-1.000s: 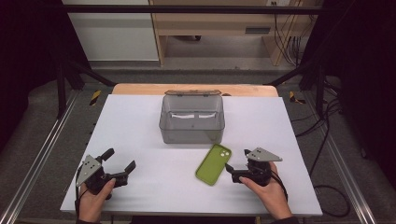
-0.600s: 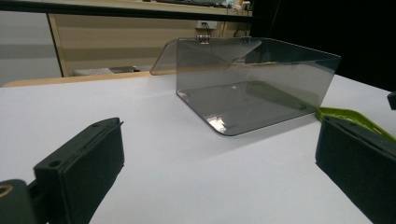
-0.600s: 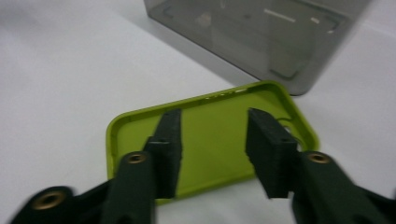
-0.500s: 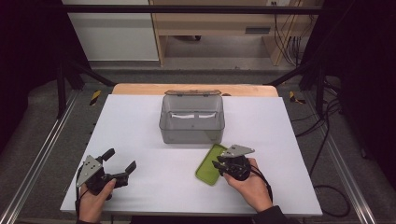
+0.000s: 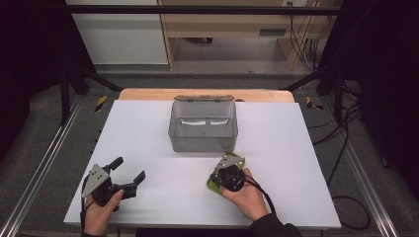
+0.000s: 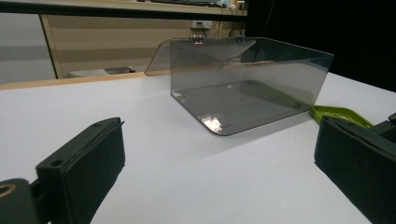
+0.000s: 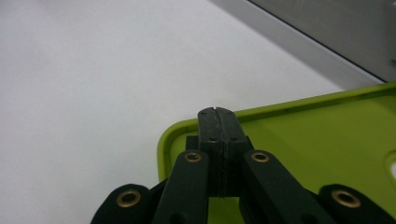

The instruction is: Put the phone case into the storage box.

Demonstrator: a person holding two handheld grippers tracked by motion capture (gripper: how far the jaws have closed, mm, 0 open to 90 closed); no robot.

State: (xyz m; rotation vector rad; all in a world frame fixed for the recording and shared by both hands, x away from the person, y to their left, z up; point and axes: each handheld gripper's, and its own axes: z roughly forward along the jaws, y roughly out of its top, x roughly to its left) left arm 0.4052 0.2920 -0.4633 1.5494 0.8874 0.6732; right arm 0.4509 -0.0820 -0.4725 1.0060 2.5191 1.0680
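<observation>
Green phone case (image 5: 213, 180) lies flat on the table (image 5: 148, 128), just in front of the grey box (image 5: 203, 129). Right gripper (image 7: 218, 113): fingers pressed together, empty, tips over the case's corner. Left gripper (image 5: 129, 174): fingers wide apart, empty, well apart from the case.

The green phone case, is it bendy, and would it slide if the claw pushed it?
The green phone case looks thin and rubbery, so probably bendy and light. It lies flat on the smooth white table, so it would likely slide, not roll. The right claw looks shut above it.

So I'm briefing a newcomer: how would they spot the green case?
Find the grey box mid-table. Just before its right front corner lies the green case, flat under the right gripper. It is the table's one bright-coloured thing.
</observation>
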